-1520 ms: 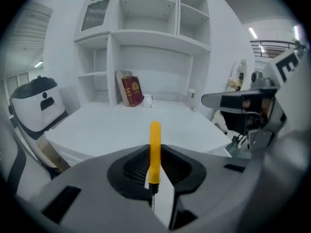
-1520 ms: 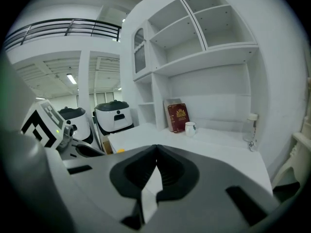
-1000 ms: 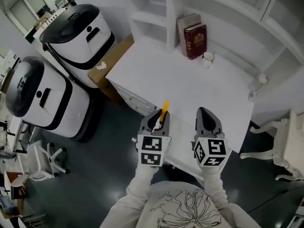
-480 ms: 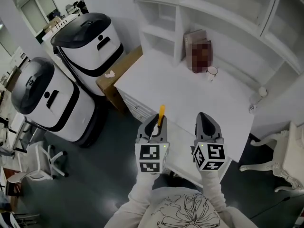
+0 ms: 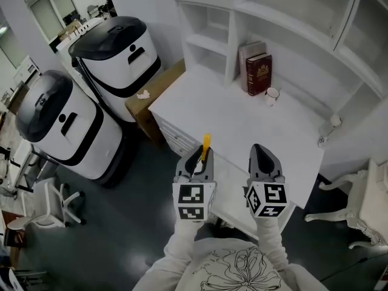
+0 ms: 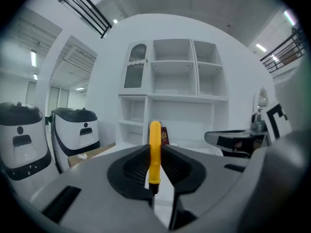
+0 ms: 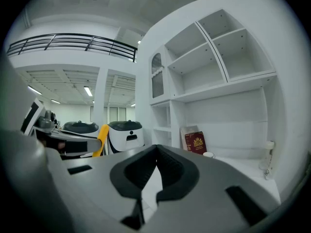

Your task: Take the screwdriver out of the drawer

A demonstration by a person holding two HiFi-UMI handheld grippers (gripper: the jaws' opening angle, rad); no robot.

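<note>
At lower centre of the head view, the left tool (image 5: 195, 160) is clamped on the yellow screwdriver (image 5: 207, 144), its handle poking past the tips above the near edge of the white surface (image 5: 242, 117). Just right of it, the right tool (image 5: 262, 157) has its jaws together, holding nothing.

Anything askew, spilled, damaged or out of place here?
Nothing is spilled or damaged. Two small oddities: a crumpled white scrap lies on the cardboard box beside the desk, and the books lean a little instead of standing straight. The screwdriver sits clamped in the left claw.
</note>
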